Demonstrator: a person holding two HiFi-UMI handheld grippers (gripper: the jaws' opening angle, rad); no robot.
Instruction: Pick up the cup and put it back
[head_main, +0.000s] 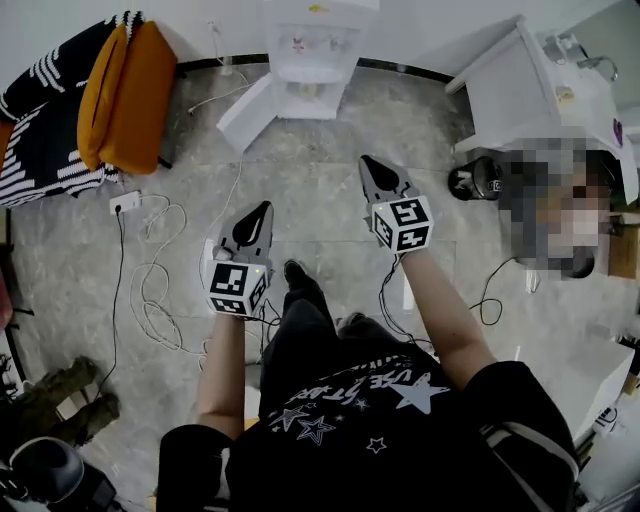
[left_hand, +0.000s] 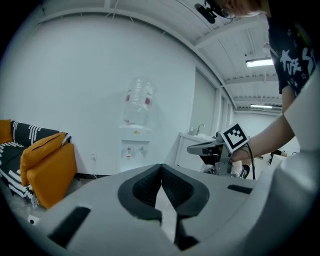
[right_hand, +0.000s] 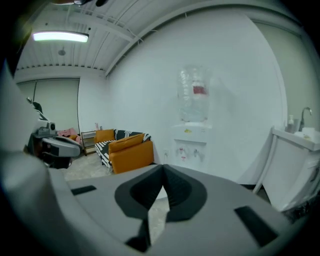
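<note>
Below me lay a grey stone-patterned floor (head_main: 330, 130) strewn with white cables (head_main: 150, 290). Ahead, a water dispenser (head_main: 312, 45) stood against the white wall (left_hand: 75, 75). On my left sat a striped sofa (head_main: 40, 140) with orange cushions (head_main: 125, 95). A ceiling light (right_hand: 60, 36) glowed overhead.

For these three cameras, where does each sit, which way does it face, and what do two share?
Head view: on the person's head, aimed steeply down at the floor; left tongs, right tongs, arms and black shirt show.
Left gripper view: on the left tongs, shut, facing the water dispenser; right forearm shows.
Right gripper view: on the right tongs, shut, facing the same dispenser.
Shared by all: dispenser, orange sofa.
</note>
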